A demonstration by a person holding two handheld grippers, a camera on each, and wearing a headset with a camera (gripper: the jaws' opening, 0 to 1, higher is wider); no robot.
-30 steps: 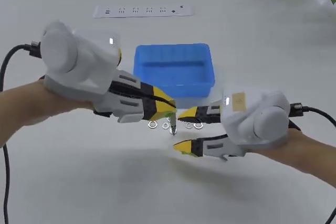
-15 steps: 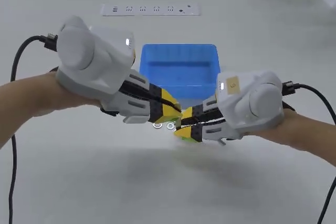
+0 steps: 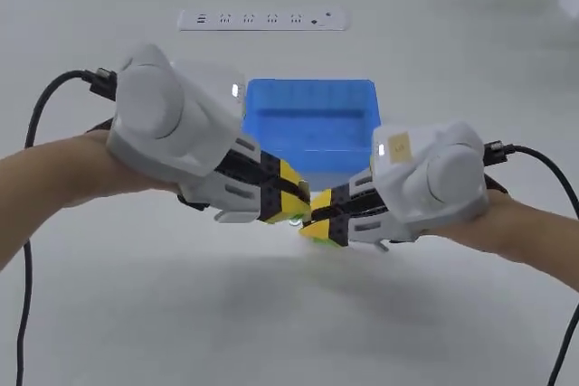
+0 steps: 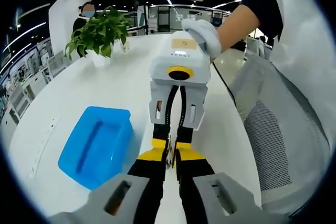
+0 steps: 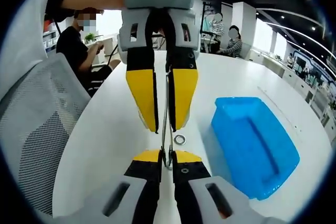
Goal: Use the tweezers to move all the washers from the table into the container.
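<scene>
Tweezers [image 5: 166, 141] — pinched between both jaws.

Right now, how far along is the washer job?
Nothing looks done: the blue container looks empty. In hand: the left claw and right claw are both shut on the tweezers. To do: at least one washer lies on the table.
</scene>
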